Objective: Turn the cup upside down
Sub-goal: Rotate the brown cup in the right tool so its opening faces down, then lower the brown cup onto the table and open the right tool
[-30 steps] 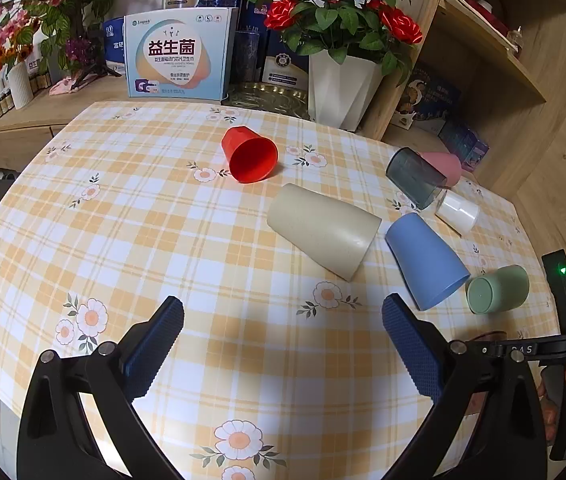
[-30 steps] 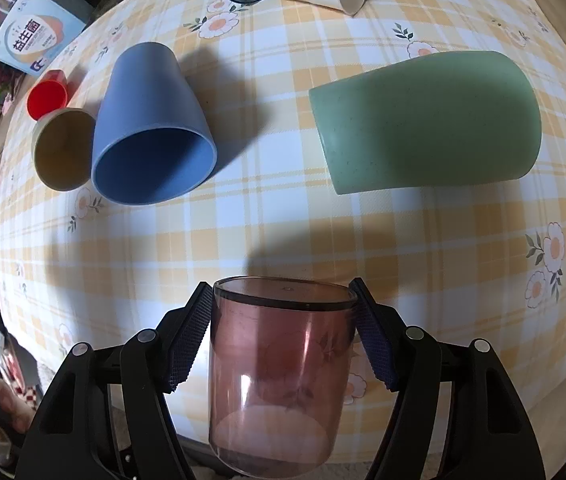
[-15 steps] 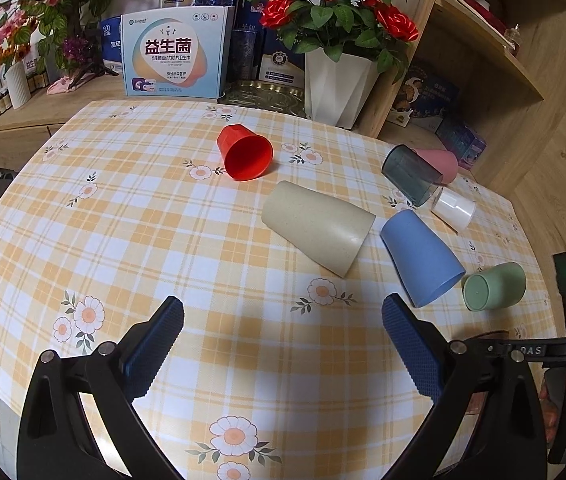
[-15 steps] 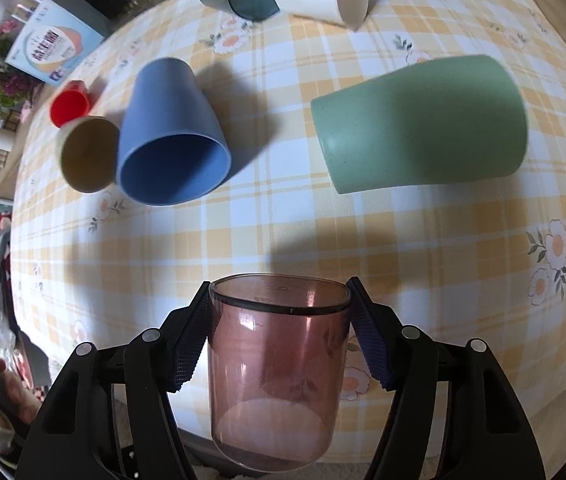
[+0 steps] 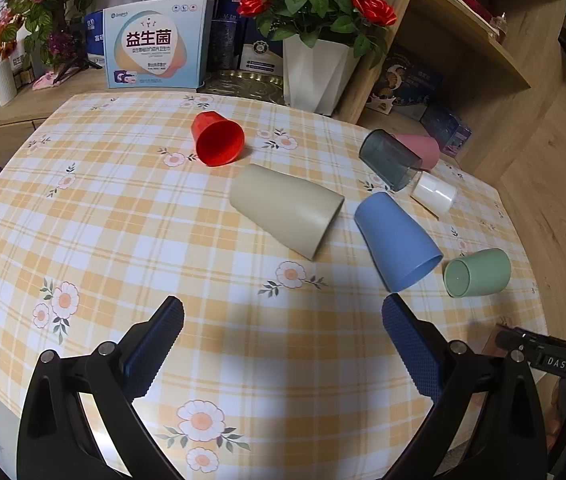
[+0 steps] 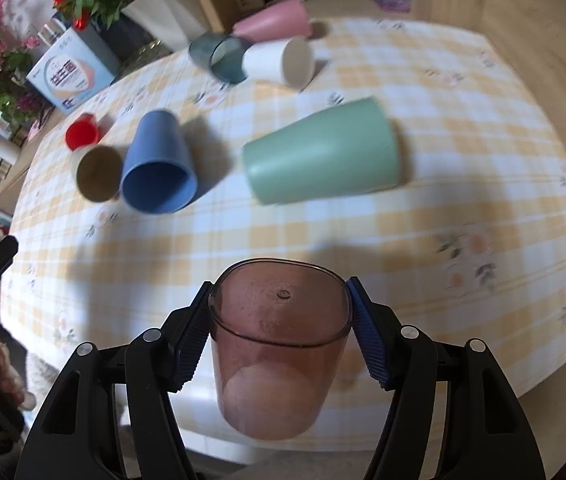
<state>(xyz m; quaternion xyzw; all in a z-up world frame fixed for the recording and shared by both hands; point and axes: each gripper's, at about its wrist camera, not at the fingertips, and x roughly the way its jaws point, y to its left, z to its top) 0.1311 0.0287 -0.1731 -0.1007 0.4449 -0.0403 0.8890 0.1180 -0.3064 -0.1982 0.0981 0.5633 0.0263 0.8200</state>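
My right gripper [image 6: 279, 320] is shut on a translucent pink-brown cup [image 6: 275, 360], held above the near edge of the checked table [image 6: 483, 200]; its flat base faces the camera and tilts up, its mouth points down. My left gripper [image 5: 283, 332] is open and empty above the table's near side. On the table several cups lie on their sides: green [image 6: 323, 156] [image 5: 477, 272], blue [image 6: 159, 168] [image 5: 397, 238], beige [image 5: 285, 210], red [image 5: 217, 142], white [image 6: 279, 62], dark grey [image 5: 389, 158] and pink [image 6: 271, 24].
A white vase of red roses [image 5: 317, 72] and a printed box [image 5: 159, 54] stand behind the table's far edge. Wooden shelves [image 5: 463, 40] are at the right. The right gripper's handle [image 5: 555, 360] shows at the left wrist view's right edge.
The right gripper has tilted and lifted with the cup, so the cup's base now faces the camera and the table looks farther away. The left gripper has drawn back slightly.
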